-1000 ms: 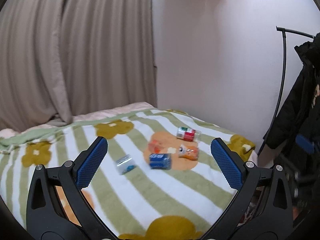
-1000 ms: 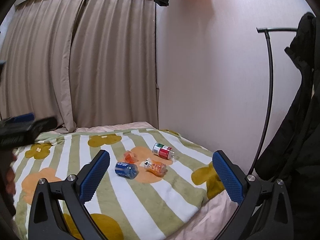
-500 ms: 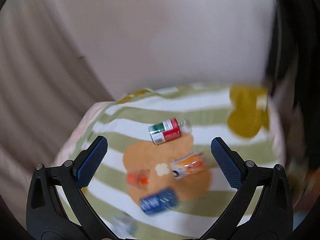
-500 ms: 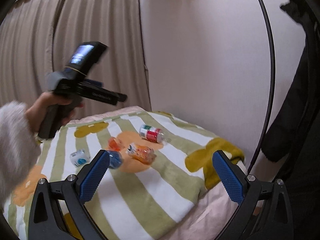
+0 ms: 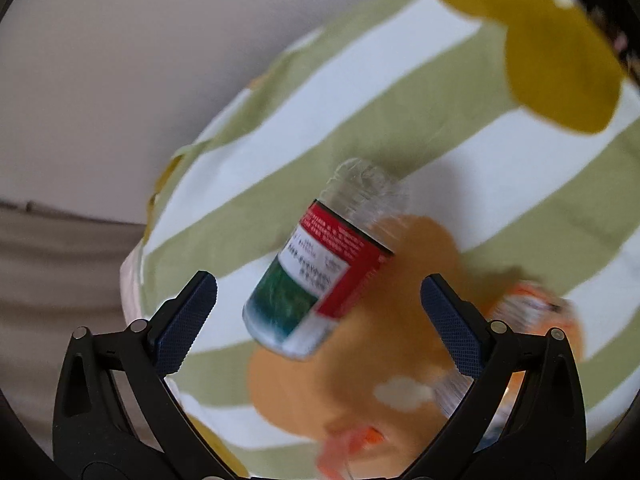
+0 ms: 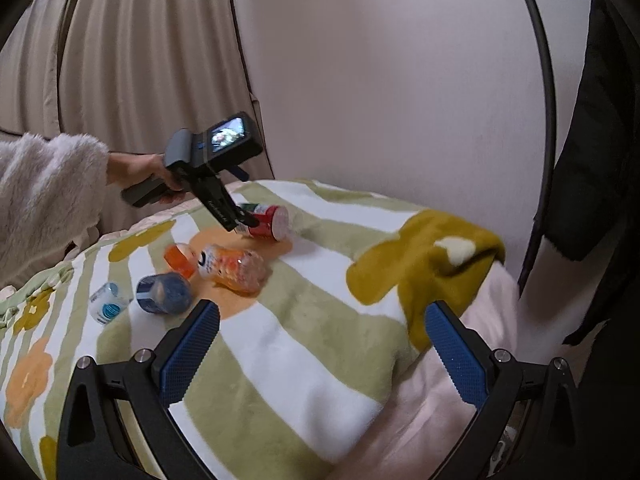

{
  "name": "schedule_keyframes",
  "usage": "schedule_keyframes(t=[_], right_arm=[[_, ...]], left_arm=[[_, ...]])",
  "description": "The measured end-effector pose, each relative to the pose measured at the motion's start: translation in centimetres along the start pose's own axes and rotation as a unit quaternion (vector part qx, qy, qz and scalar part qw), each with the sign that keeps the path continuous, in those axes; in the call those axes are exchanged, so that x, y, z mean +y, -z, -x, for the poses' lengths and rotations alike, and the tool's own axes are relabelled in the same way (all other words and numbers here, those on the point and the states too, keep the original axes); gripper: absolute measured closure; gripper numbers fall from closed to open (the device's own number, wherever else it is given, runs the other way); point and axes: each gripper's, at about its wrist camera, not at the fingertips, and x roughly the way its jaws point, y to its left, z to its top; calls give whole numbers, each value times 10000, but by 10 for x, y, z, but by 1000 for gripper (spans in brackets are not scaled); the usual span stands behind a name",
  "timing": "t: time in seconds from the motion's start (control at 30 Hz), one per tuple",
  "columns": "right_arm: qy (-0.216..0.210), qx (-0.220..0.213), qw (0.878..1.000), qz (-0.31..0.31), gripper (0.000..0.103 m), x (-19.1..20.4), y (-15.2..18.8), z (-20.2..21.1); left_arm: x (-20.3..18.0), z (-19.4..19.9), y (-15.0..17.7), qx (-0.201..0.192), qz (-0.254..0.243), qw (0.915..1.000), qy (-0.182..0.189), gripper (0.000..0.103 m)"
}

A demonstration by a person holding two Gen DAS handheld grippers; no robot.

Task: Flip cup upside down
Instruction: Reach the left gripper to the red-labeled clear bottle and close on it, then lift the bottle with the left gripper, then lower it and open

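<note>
Striped blanket fills frame. Left gripper — a second ago far back — now straddles red-green cup lying sideways, 12 o'clock; jaws spread, ungrasped. Right gripper released, idle.

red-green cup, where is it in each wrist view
Left wrist: the red-green cup lies on its side in mid-frame, between the open left tool's fingers.
Right wrist: the same cup is small, left of centre and far back on the blanket, at the left tool's tip.
Shared landmark: the orange flower patch under the cup's end.
</note>
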Motion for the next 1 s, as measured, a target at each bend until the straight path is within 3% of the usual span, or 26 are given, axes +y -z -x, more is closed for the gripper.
schedule_keyframes(t=[0.17,0.27,0.5,0.63,0.83,1.0], right_arm=[[-86,51,9999,121,0,4,13,-22],[-196,90,9994,256,0,11,21,-32],[-418,259,9981,371,0,29,33,-45],[-455,242,9979,404,0,34,30,-38],[-504,88,9977,437,0,43,10,-6],[-665,42,9967,460,0,54,-8,34]], left_arm=[[-6,-39,-1,276,-407,9988,-13,11],[-12,-47,3,363,-576,9976,91,30],[-6,-37,4,354,-469,9982,79,36],[0,-12,9,239,-256,9994,-6,36],[0,79,36,62,134,9996,-237,36],[-30,160,68,323,801,9957,-323,36]])
